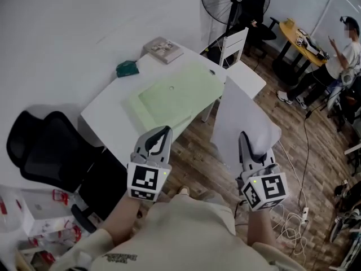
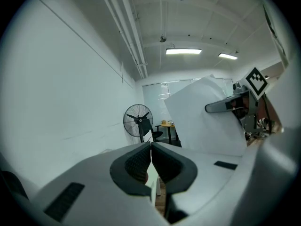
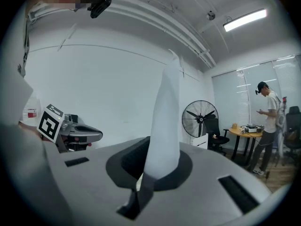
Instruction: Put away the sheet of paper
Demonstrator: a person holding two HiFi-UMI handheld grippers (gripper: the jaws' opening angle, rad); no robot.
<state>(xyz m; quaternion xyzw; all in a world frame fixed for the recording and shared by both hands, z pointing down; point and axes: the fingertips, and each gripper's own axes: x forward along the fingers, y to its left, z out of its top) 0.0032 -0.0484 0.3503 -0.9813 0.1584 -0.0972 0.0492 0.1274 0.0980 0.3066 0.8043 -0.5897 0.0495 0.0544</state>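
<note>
The white sheet of paper [image 1: 243, 114] stands upright with its lower edge pinched in the right gripper [image 1: 245, 143], whose fingers [image 3: 123, 163] are clamped on it. It rises ahead of and above those fingers, over the brown wooden floor [image 1: 197, 162] and clear of the surface. In the right gripper view it shows nearly edge-on.

The left gripper [image 1: 162, 135] is held level with the right one, off to its left. Its fingers [image 2: 136, 161] are pressed together with nothing between them.

Ahead of the left fingers lies the white rectangular surface [image 1: 107, 114], carrying a pale green flat folder [image 1: 175, 97]. Beyond the folder are a small dark teal object [image 1: 127, 68] and a flat printed book [image 1: 162, 49]. Past the right fingers are a white chair [image 1: 236, 45] and a black standing fan [image 1: 234, 1]. A black office chair [image 1: 39, 145] sits left of the left fingers. Far off to the right of the right fingers, a person [image 1: 344, 52] is beside a round yellow table [image 1: 299, 35].
</note>
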